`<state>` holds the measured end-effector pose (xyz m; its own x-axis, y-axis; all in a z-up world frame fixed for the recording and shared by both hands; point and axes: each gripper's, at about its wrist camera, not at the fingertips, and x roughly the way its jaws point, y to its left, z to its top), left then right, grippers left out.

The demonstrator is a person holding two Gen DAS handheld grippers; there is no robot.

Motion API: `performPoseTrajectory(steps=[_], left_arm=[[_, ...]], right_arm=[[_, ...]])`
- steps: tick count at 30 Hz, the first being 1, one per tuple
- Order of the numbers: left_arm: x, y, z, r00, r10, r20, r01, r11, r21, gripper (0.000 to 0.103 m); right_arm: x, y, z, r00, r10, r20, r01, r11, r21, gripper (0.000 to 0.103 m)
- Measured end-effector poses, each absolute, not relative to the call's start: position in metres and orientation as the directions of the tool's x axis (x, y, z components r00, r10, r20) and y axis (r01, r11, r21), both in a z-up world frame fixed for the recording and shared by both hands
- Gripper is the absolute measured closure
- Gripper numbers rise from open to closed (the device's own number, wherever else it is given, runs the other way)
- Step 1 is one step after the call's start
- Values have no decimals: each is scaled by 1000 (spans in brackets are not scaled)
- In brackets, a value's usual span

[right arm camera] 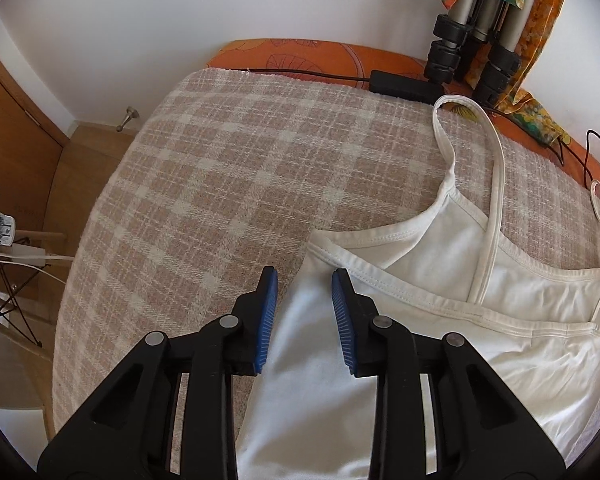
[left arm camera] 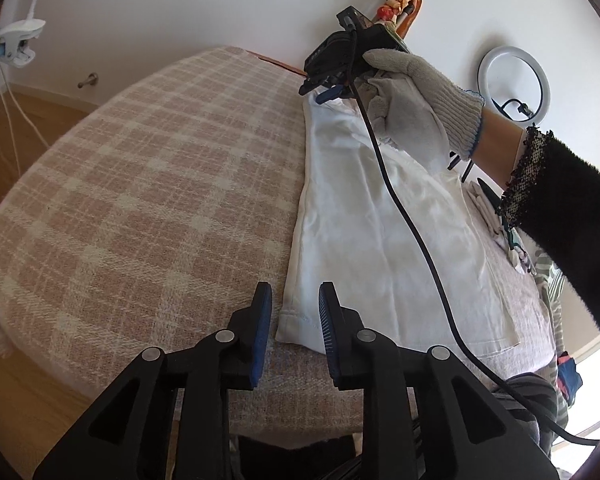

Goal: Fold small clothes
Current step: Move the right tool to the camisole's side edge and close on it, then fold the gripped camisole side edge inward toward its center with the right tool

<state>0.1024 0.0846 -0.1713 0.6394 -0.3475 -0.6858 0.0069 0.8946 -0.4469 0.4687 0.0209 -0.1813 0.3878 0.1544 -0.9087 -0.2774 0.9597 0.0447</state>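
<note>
One white camisole (left arm camera: 384, 224) is laid flat on the plaid blanket (left arm camera: 140, 184) for folding; left gripper (left arm camera: 296, 312) and right gripper (right arm camera: 305, 300) are held open over its corners.

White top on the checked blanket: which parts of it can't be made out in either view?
- Left wrist view: the strap end of the white top is hidden behind the gloved hand and the right tongs.
- Right wrist view: its hem is cut off by the lower edge and the tongs' black arms.
- Right wrist view: its right side runs off the edge.
</note>
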Motion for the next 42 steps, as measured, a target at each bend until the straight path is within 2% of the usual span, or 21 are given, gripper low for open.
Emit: performPoseTrajectory(steps=[4,5,6,9,16,29,36,42], left_arm=[[102,84,-173,658,-363,-660,21,885,-466,81],[102,85,-175,663,-375,-648,27,877,-480,85],[104,86,-177,653,-396,-646,31,866,-500,98],[105,89,-180,647,-448,-617,42,829,-557,98],[100,78,-158,664,-466,-586,110,835,-539,98],[103,25,-127,604,-546,-581,310,832,-459,99],[109,-2,-129,535,-566,-627,372,825,-427,99],[116,-22,-132,471,-586,-659,416,807,-420,99]], right_arm=[[474,25,-188,393,115,-912,-281,960,0,84],[474,26,-188,397,110,-911,-284,959,-8,88],[474,26,-188,402,105,-910,-286,958,-16,92],[477,23,-188,400,118,-909,-289,957,-3,97],[473,3,-174,401,210,-891,-281,955,99,98],[452,-65,-119,501,203,-841,-287,956,59,98],[448,-122,-136,495,157,-855,-225,973,49,98],[454,-134,-153,488,153,-860,-210,976,54,98]])
